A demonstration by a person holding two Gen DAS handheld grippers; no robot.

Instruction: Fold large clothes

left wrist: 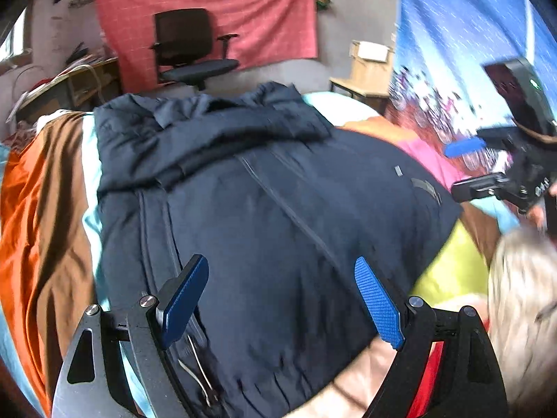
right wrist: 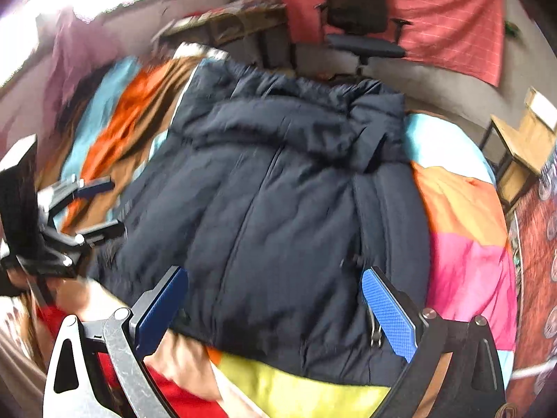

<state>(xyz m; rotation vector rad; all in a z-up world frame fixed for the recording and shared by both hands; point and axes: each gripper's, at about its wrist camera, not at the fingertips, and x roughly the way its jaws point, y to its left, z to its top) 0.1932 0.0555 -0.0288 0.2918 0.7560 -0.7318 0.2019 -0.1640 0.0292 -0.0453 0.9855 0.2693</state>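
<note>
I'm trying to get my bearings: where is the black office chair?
In both views the office chair stands beyond the far end of the bed, past the dark jacket, against the red cloth on the wall.

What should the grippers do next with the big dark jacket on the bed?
Probably lower both onto the hem and pinch it. The jacket lies flat on the colourful bedspread, and the left gripper and right gripper hang open just above its near edge, holding nothing.

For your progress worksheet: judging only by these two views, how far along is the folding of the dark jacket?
Done: the navy jacket lies spread on the colourful bedspread, sleeves apparently tucked in, hood at the far end. In hand: nothing; the left tool and right tool hover open above the hem. Left: folding the body.
</note>
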